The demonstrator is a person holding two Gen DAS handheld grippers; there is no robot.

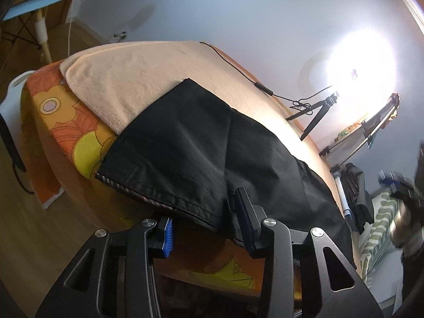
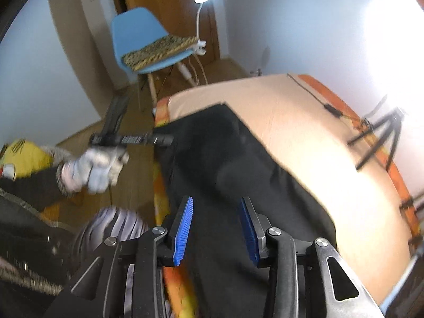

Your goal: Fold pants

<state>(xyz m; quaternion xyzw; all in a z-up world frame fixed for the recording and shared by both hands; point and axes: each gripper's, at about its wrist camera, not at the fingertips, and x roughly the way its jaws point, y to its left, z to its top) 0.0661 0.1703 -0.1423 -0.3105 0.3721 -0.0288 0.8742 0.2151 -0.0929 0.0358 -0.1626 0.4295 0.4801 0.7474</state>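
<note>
Pants (image 1: pixel 201 143): soft, limp, we judge; lower middle, folded on bed (image 1: pixel 148 74).
Hold: hem corners.
Left tool (image 1: pixel 206 228): partly open, empty.
Right tool (image 2: pixel 216 228): partly open, empty.

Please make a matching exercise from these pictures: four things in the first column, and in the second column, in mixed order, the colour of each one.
Things:
1. pants
2. towel
3. chair
4. tripod

Colours:
A. light blue shell
B. cream, spread on the bed
C. black legs, standing on the bed
D. black cloth, lying over the towel

Pairs: 1-D, 2-B, 3-A, 4-C
</note>
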